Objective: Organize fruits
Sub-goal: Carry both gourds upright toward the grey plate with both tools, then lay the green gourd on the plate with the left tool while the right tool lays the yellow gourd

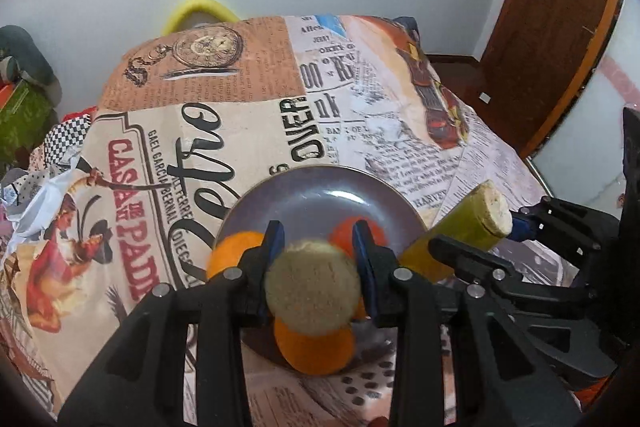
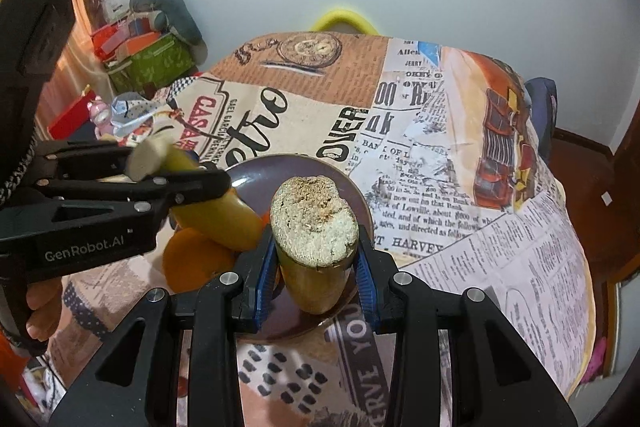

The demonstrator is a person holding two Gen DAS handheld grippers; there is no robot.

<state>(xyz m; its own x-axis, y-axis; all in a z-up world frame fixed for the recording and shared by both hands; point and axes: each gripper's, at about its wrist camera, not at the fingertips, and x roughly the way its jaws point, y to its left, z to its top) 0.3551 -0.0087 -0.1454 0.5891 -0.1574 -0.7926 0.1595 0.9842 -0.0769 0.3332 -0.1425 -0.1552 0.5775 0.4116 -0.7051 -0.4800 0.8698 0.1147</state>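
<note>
Left wrist view: your left gripper (image 1: pixel 318 267) is clamped narrow on a yellow-green fruit piece (image 1: pixel 313 285), cut end toward the lens, blue pads pressing on both sides. Directly under and ahead of the jaws sits the plate (image 1: pixel 320 189) with three oranges: one left of the jaws (image 1: pixel 232 253), one right of them (image 1: pixel 346 231), one below (image 1: pixel 316 351). The right gripper's piece (image 1: pixel 460 231) hangs just to the right, over the plate rim.

Risk here: there's little bare plate under you. Release above an orange and the piece will likely roll off it, maybe off the plate. The only open floor is the far half, ahead of the fingertips.

Right wrist view: your right gripper (image 2: pixel 316 267) is likewise closed narrow on the second fruit piece (image 2: pixel 314 227), held upright, ragged cut end up. The left gripper (image 2: pixel 192 187) and its piece (image 2: pixel 218 223) cross in from the left, close beside your jaws.

Risk: the two tools are near each other; lowering both together could knock the pieces or fingers. Stagger them. The plate rim is just right of the jaws, with plenty of bare tablecloth (image 2: pixel 500 267) beyond it; the table edge is well off.
</note>
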